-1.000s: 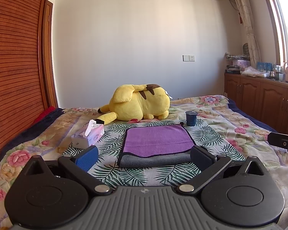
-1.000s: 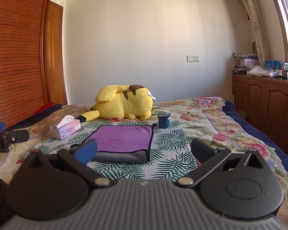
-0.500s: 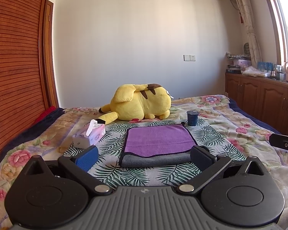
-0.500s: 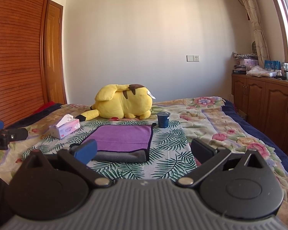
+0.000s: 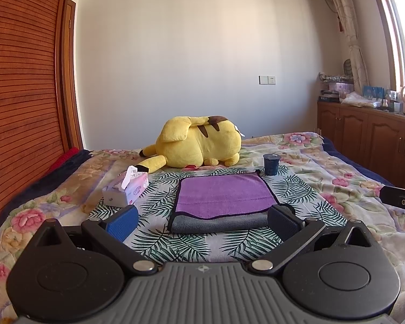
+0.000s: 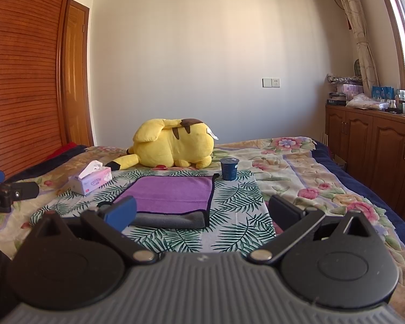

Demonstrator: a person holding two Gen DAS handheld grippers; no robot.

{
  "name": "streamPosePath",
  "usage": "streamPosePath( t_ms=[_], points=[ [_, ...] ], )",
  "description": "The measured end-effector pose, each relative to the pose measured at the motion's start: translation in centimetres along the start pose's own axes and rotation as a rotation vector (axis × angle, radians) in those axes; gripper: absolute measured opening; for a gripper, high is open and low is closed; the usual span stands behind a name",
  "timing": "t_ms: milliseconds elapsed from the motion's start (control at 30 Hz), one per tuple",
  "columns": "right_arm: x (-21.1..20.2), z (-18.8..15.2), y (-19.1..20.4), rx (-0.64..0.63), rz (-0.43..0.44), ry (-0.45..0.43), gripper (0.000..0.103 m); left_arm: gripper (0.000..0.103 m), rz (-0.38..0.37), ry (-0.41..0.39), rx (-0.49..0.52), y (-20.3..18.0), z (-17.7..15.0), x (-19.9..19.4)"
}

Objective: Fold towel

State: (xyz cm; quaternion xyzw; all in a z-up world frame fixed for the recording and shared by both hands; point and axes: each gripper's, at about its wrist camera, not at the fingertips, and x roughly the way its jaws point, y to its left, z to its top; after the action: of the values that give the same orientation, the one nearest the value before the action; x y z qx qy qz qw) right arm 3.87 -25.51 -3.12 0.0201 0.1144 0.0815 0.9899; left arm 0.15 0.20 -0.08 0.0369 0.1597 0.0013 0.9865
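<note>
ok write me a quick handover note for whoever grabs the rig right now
Left tongs: open, empty, hovering in front of the towel's near edge.
Right tongs: open, empty, off to the towel's right.
Towel: flat on the bed, purple layer over a grey one that sticks out along the near edge. Tissue box to its left, cup at its far right corner.
Done: looks folded once.
Left: grip an edge, fold again.
</note>
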Motion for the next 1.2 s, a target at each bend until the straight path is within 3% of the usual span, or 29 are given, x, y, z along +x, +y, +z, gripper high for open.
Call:
streamPosePath(
  t_ms=[1200],
  points=[
    [-0.21,-0.14,0.04,-0.006,0.001,0.004,0.103,0.087,-0.007,0.018,0.013,-0.15,-0.5,0.52]
  ],
)
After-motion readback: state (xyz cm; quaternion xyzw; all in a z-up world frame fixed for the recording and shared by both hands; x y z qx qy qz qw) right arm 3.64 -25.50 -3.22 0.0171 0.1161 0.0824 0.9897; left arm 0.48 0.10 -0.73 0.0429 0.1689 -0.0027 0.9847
